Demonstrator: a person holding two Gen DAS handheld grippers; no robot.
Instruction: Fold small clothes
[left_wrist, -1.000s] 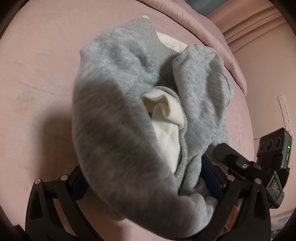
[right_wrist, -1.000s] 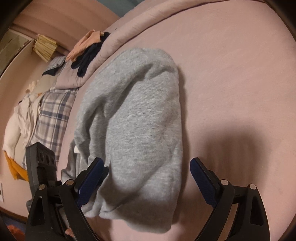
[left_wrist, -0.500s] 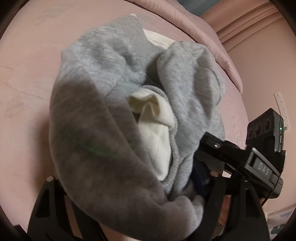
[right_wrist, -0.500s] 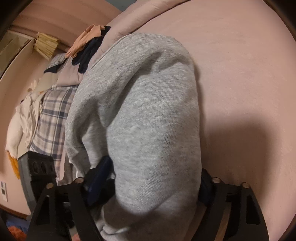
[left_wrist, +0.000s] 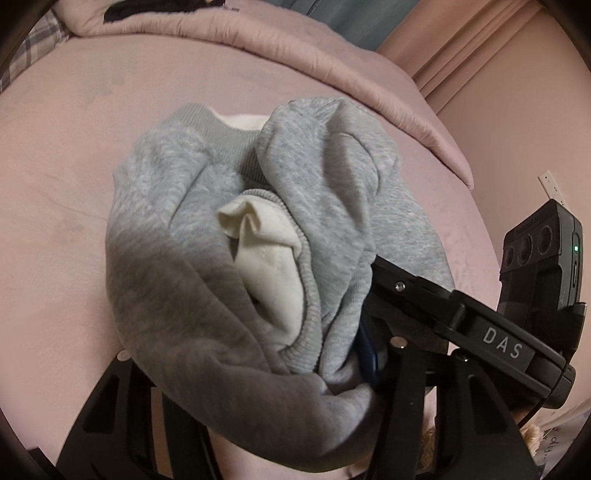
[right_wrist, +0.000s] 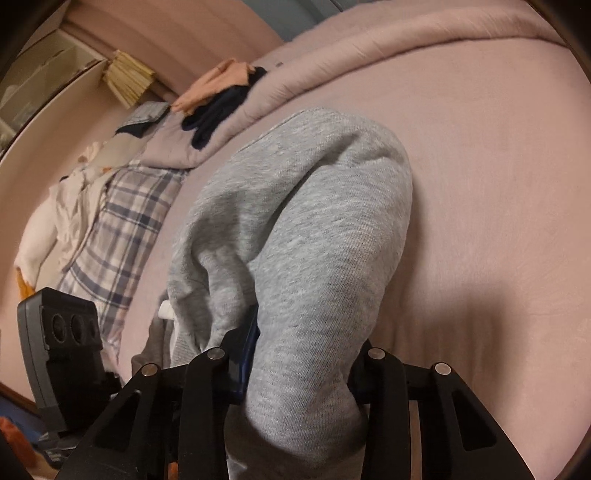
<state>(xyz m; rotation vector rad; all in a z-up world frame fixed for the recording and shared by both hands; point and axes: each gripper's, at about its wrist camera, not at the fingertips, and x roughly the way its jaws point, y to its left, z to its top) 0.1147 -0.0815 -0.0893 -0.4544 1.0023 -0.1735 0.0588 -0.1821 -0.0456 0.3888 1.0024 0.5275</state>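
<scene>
A small grey sweatshirt (left_wrist: 207, 280) with a cream lining (left_wrist: 269, 266) lies bunched on the pink bed (left_wrist: 55, 177). My left gripper (left_wrist: 258, 384) is shut on its near edge, and the cloth covers most of the fingers. The right gripper's body crosses the left wrist view at the right (left_wrist: 480, 332). In the right wrist view the same sweatshirt (right_wrist: 314, 240) rises in a hump. My right gripper (right_wrist: 303, 369) is shut on its near fold, with the blue pad (right_wrist: 247, 354) pressed against the cloth.
A pink quilt (left_wrist: 295, 55) runs along the far side of the bed. A plaid cloth (right_wrist: 122, 229), white garments (right_wrist: 62, 210) and a peach and dark pile (right_wrist: 221, 92) lie at the left in the right wrist view. The left gripper's camera unit (right_wrist: 62, 339) stands close by.
Both grippers have closed from open onto the sweatshirt's near edge. The sweatshirt has bunched up and its near part has lifted off the bed. The right gripper has moved in beside the left.
</scene>
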